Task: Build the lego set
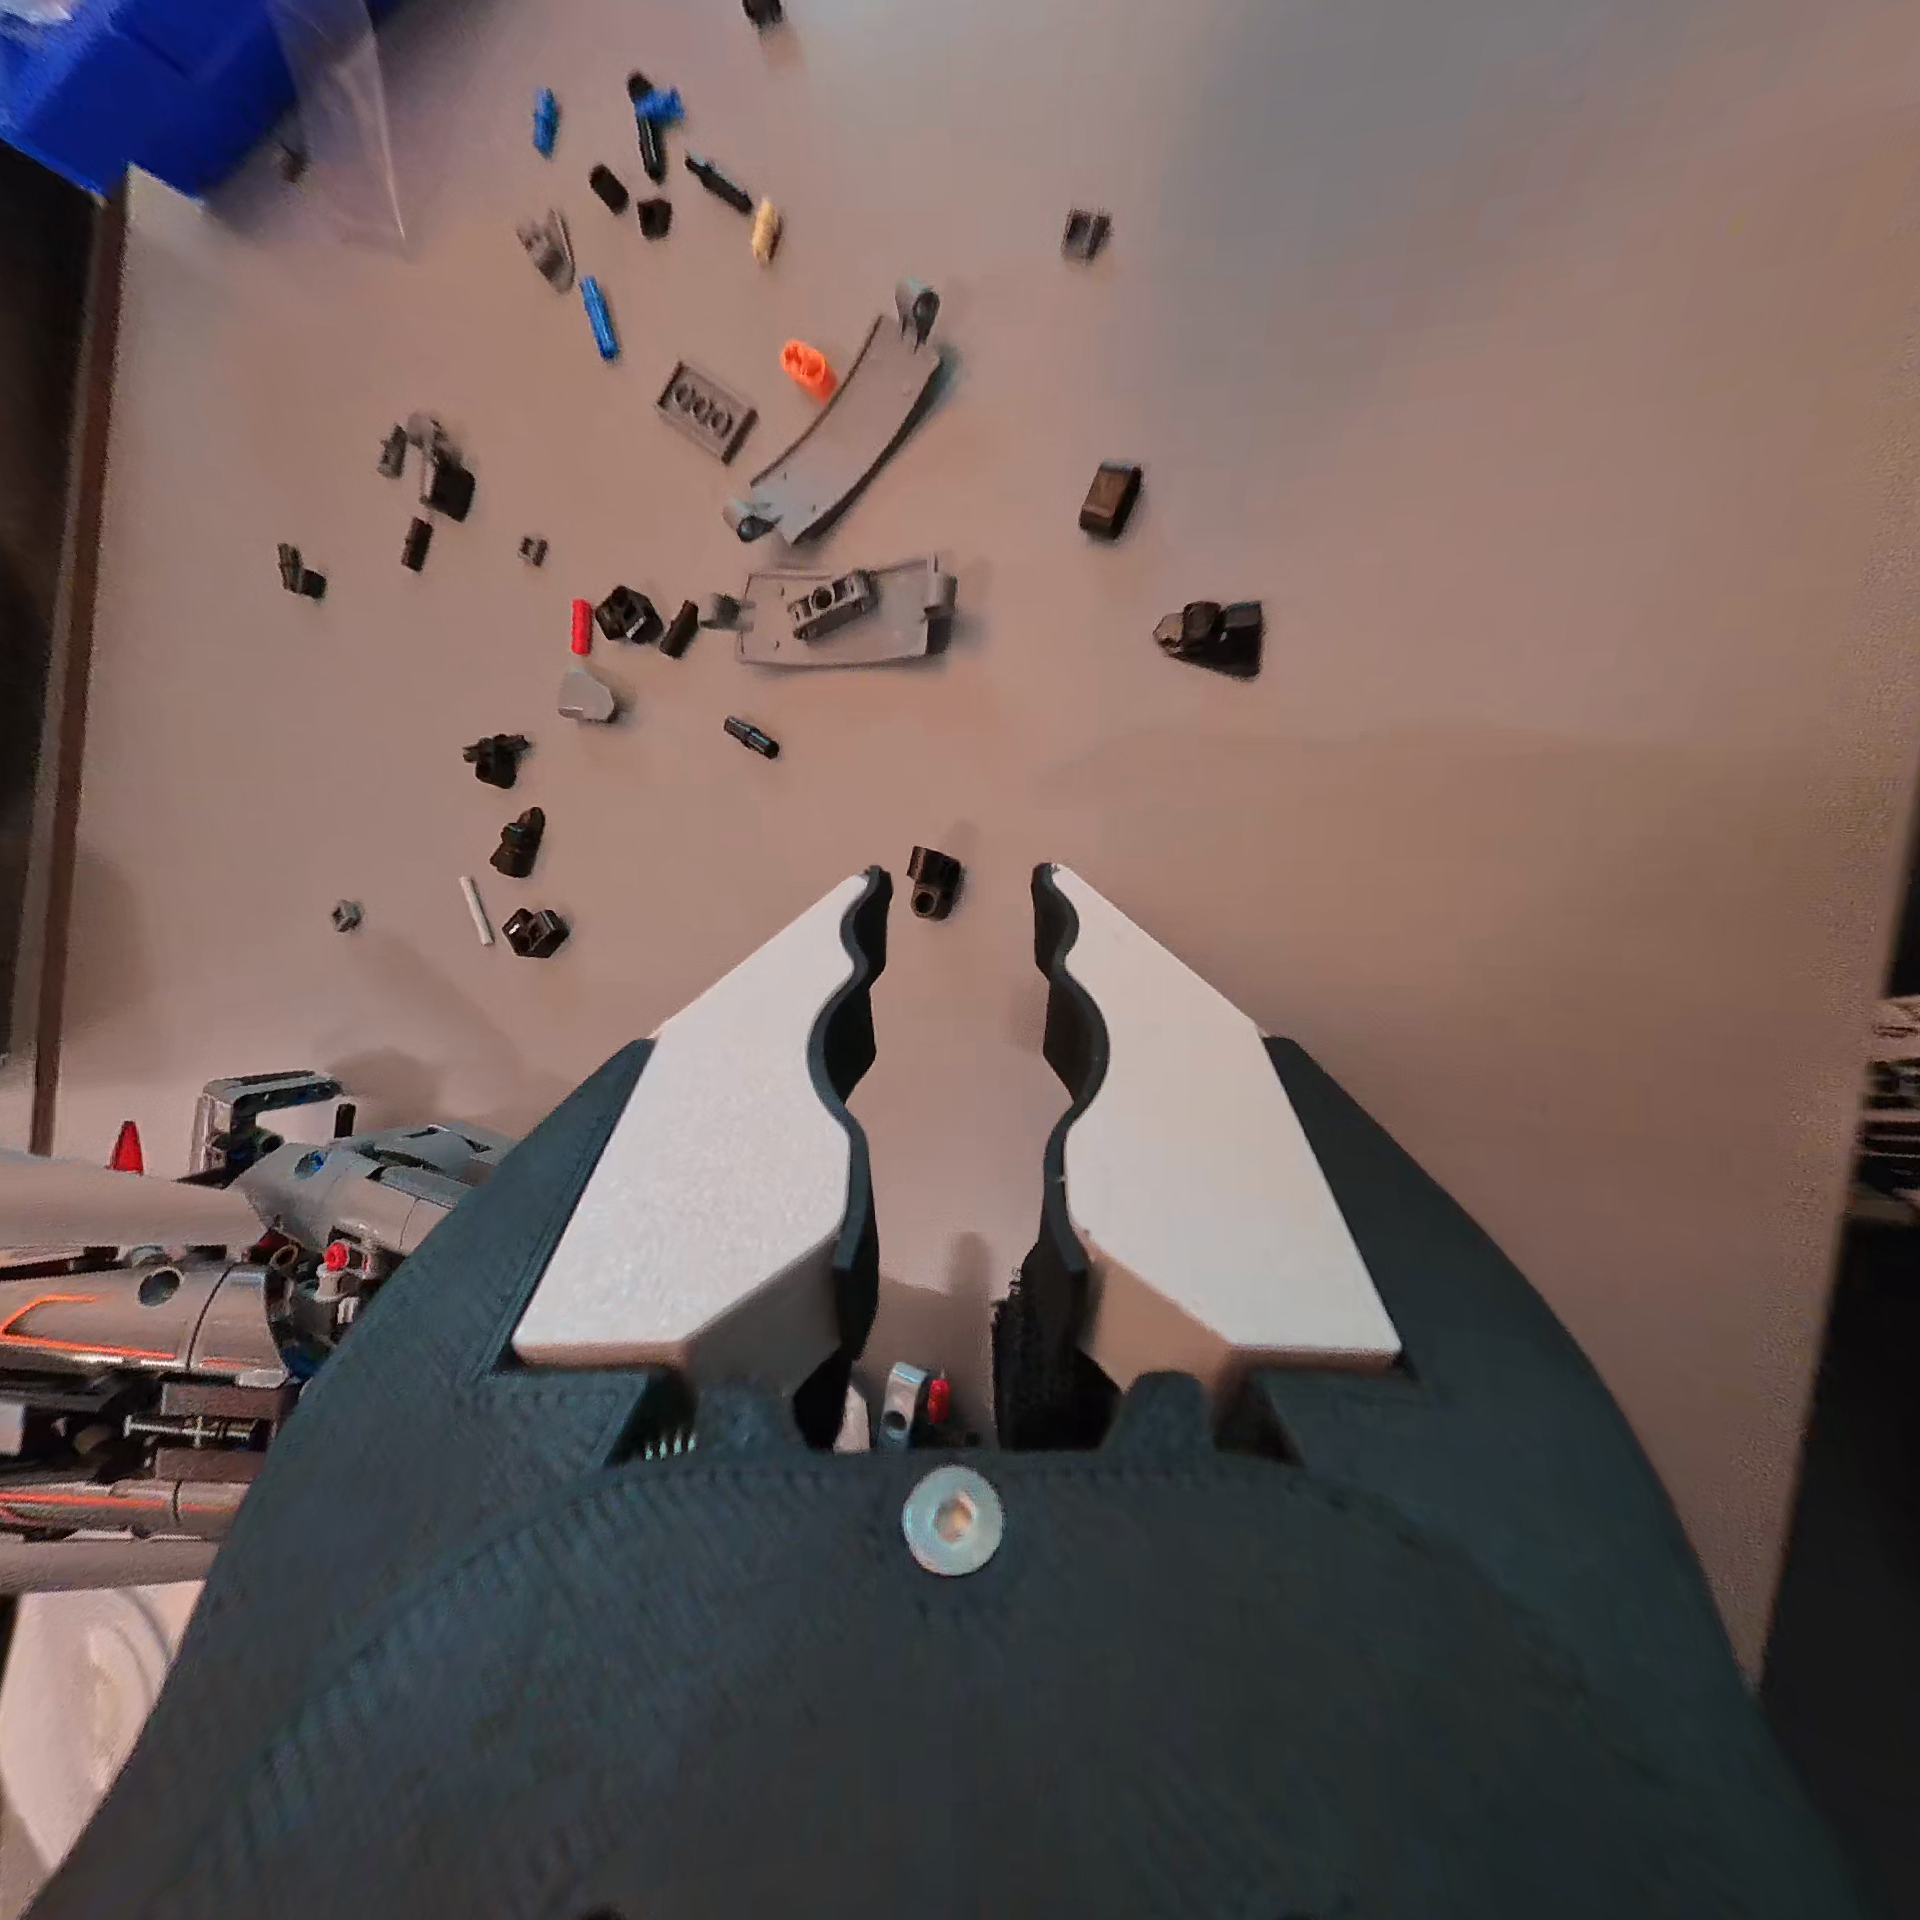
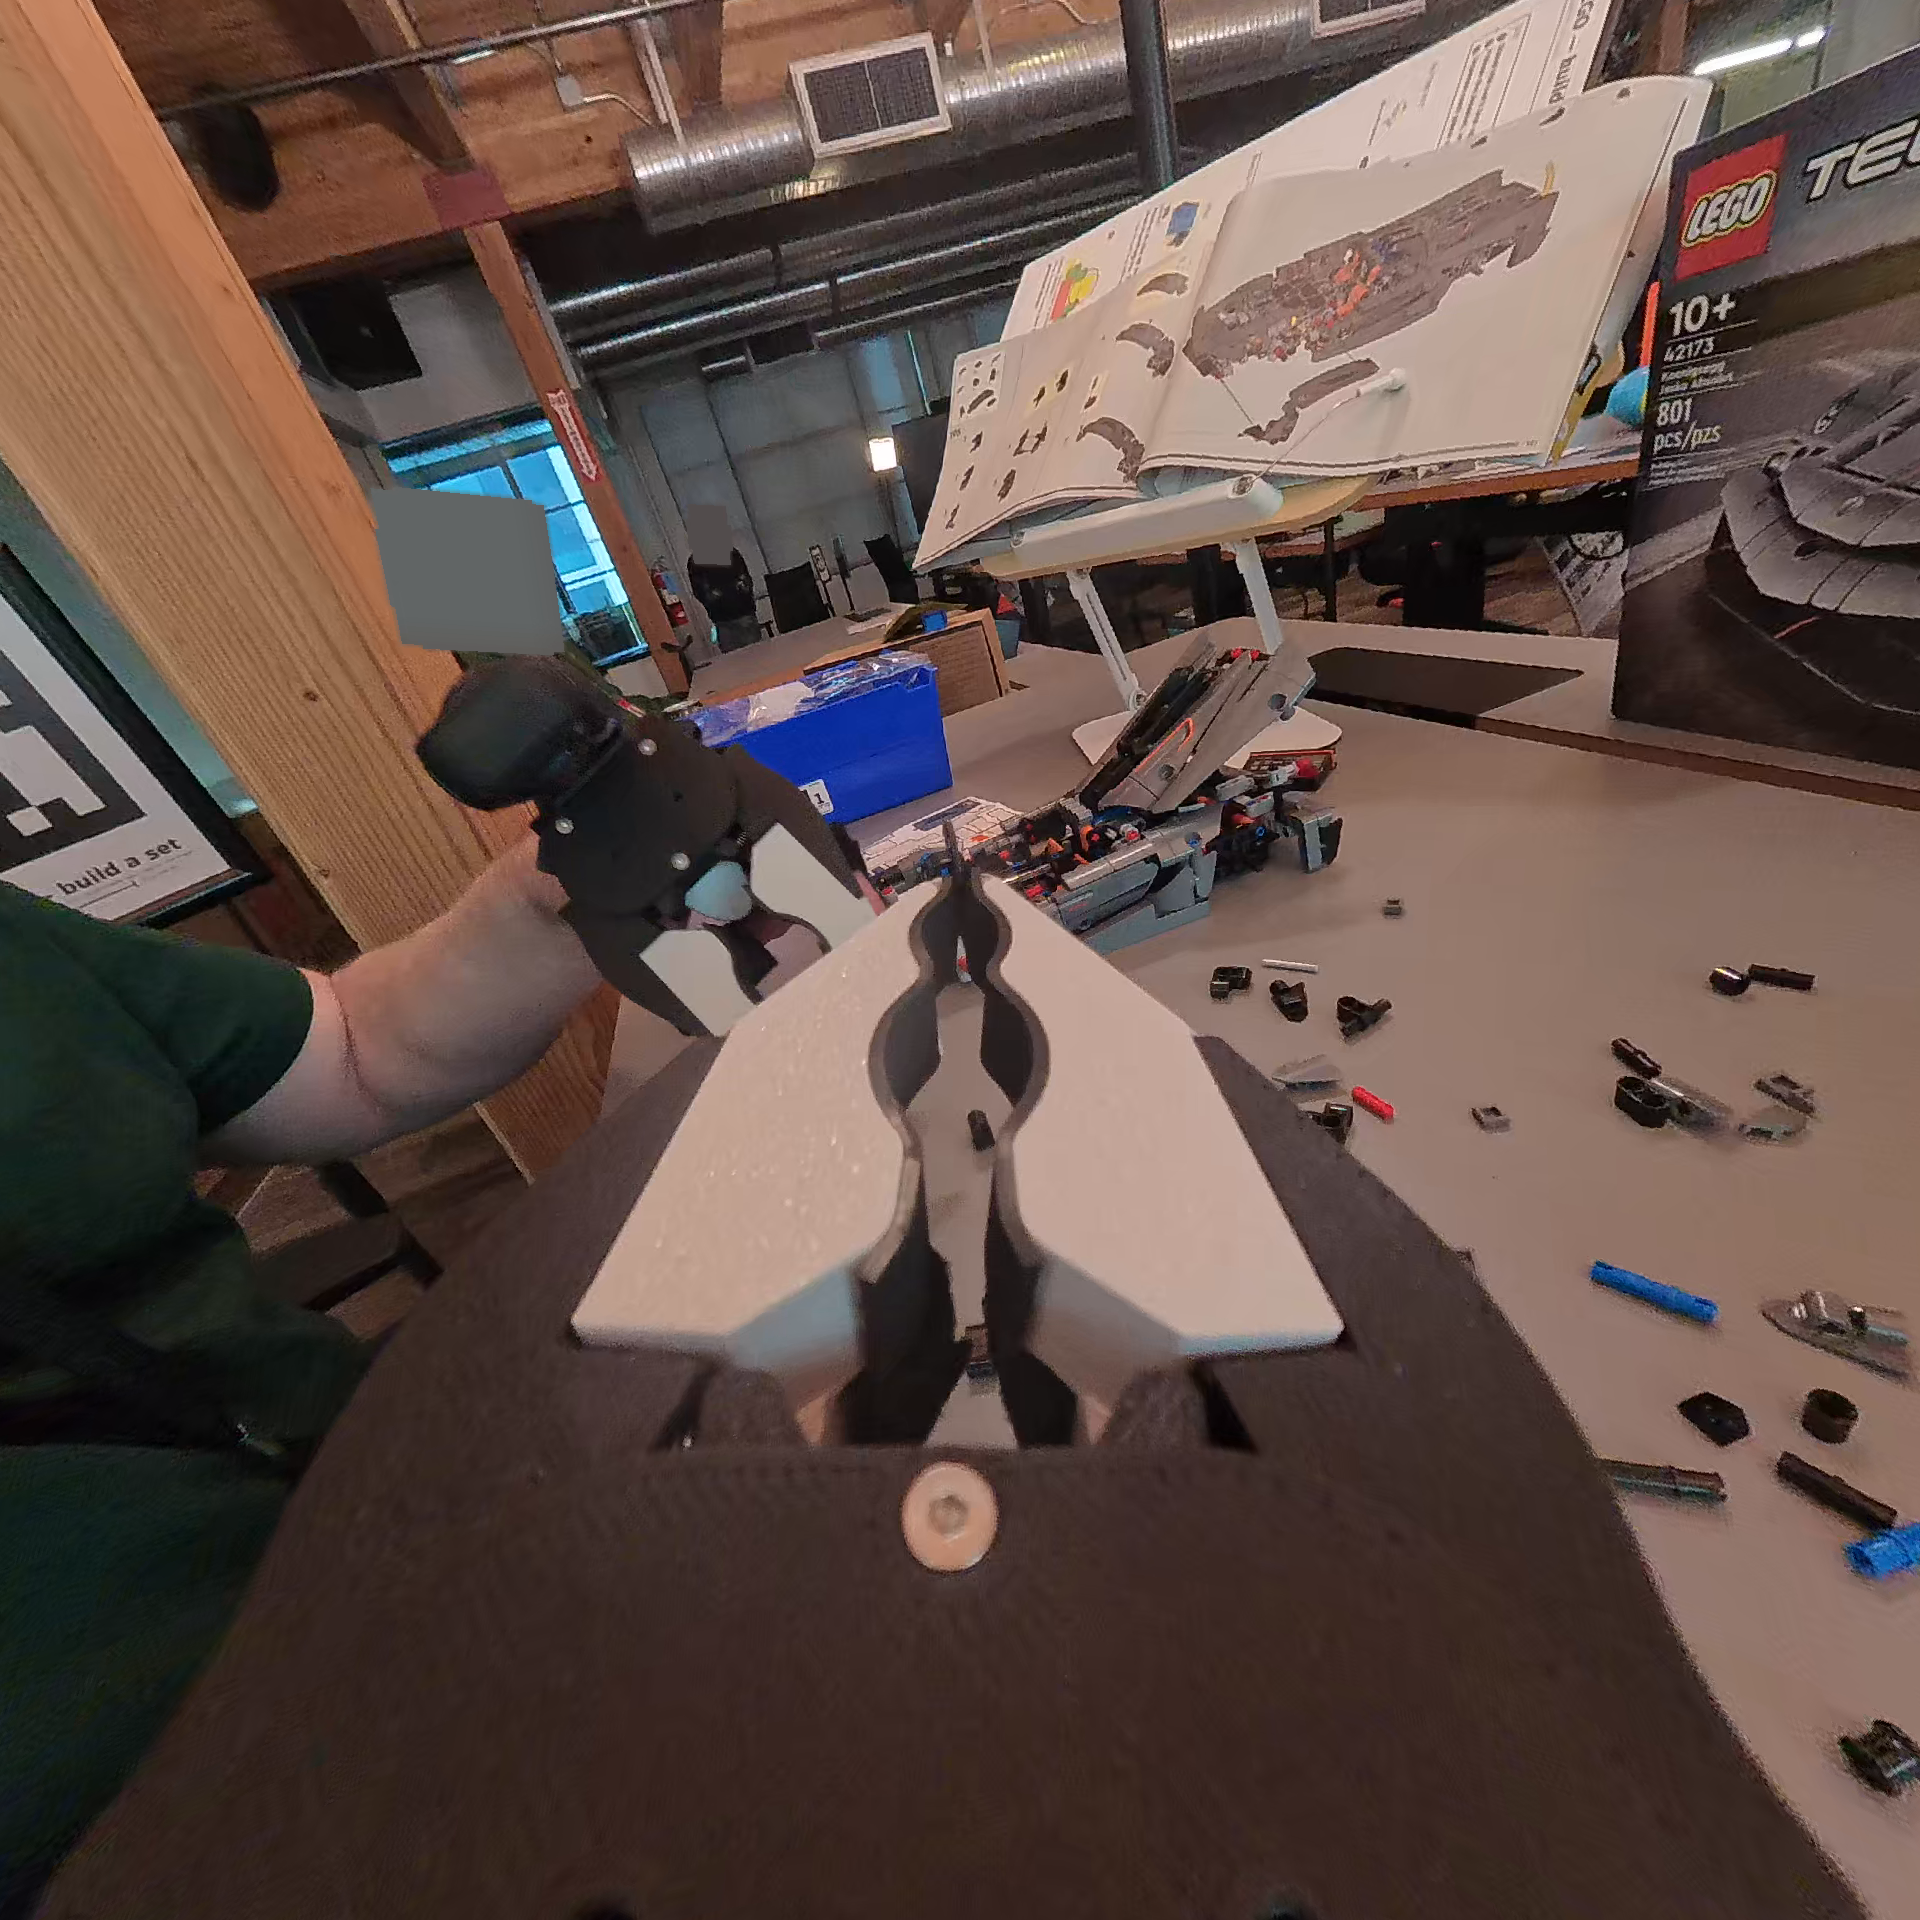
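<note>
the left gripper hangs over the table with its jaws parted and nothing between them. a small black connector lies on the table just beyond the fingertips, a little nearer the left finger, apart from both. this placement suggests the connector is the part being lined up for a pick. the remaining loose pieces are spread farther ahead of this claw and to its left, among them a curved grey panel, a flat grey panel, a grey studded plate and an orange bush. laid out singly, they can each be reached without disturbing a neighbour.

the right gripper is raised off the table, its fingertips drawn nearly together. whether a thin part is pinched at the tips cannot be told; a dark sliver shows there, but it may belong to the model behind. the half-built car sits on the table beyond these tips, and the left gripper appears to their left, held in the person's hand.

the instruction booklet rests open on a tilted stand behind the car, above and to the right of the right claw, presumably so the current step stays readable. the set's box stands upright at far right, a blue bin beyond the left claw.
</note>
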